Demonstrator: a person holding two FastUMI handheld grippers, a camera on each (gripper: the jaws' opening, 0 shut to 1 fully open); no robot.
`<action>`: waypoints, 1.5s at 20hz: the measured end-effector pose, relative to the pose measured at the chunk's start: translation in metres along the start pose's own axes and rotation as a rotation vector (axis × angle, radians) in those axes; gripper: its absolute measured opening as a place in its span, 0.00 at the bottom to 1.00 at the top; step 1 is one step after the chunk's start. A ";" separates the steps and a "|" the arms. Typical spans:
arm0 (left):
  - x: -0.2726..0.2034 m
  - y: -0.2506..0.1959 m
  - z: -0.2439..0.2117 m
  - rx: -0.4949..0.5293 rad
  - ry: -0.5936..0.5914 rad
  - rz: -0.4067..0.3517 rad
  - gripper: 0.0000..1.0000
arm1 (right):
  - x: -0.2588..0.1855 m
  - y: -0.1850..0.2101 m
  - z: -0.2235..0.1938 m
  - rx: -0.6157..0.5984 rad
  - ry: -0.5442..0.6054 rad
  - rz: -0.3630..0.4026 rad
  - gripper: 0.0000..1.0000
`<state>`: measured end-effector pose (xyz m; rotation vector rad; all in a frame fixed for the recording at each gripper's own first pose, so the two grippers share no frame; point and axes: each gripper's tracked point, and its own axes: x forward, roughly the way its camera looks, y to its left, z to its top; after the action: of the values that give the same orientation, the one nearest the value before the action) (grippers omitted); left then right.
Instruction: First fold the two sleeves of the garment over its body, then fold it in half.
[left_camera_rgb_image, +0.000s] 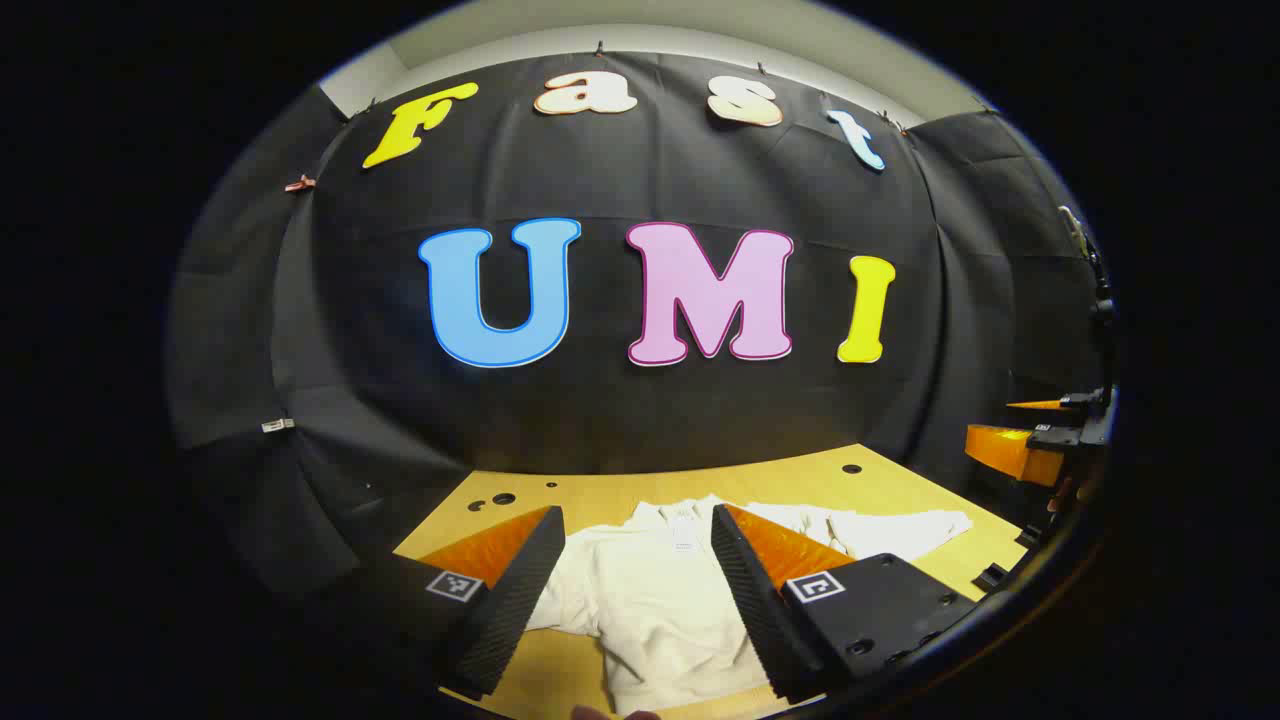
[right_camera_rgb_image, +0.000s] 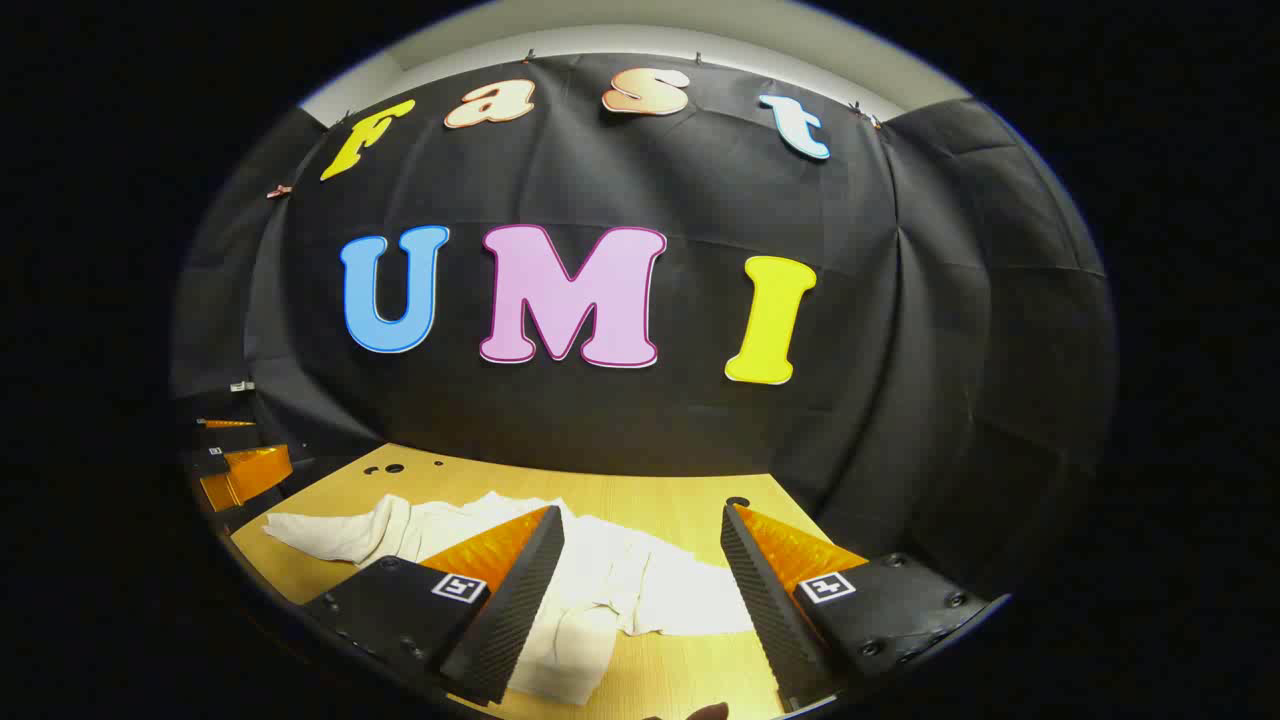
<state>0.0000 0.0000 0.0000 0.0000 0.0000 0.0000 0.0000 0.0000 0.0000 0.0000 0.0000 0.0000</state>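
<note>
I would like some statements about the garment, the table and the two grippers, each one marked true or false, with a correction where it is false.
1. The garment is white and lies on a wooden table. True.
2. The left gripper is shut on the garment. False: its jaws stand open above the cloth, pinching nothing.
3. The right gripper has its jaws open. True.
4. The garment is already folded in half into a neat packet. False: it lies spread out, one sleeve stretched to the side.
5. The table has small round holes in it. True.

Ribbed wedge-shaped tool (left_camera_rgb_image: 637, 600) fingers (left_camera_rgb_image: 515, 600), screwed black mounts with square coded markers (left_camera_rgb_image: 454, 585).
</note>
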 end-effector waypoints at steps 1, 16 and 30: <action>0.003 -0.005 0.000 0.000 0.006 -0.006 0.95 | 0.001 -0.003 -0.002 0.001 0.007 0.001 0.96; 0.014 -0.040 -0.015 0.024 0.060 -0.027 0.95 | 0.012 -0.041 -0.022 0.019 0.055 -0.017 0.96; 0.024 -0.073 -0.026 0.061 0.120 -0.037 0.94 | 0.067 -0.186 -0.134 0.076 0.287 -0.219 0.97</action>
<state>0.0236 -0.0725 -0.0260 0.0613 0.1195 -0.0375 0.0673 -0.1857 -0.1337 0.0760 0.2875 -0.2189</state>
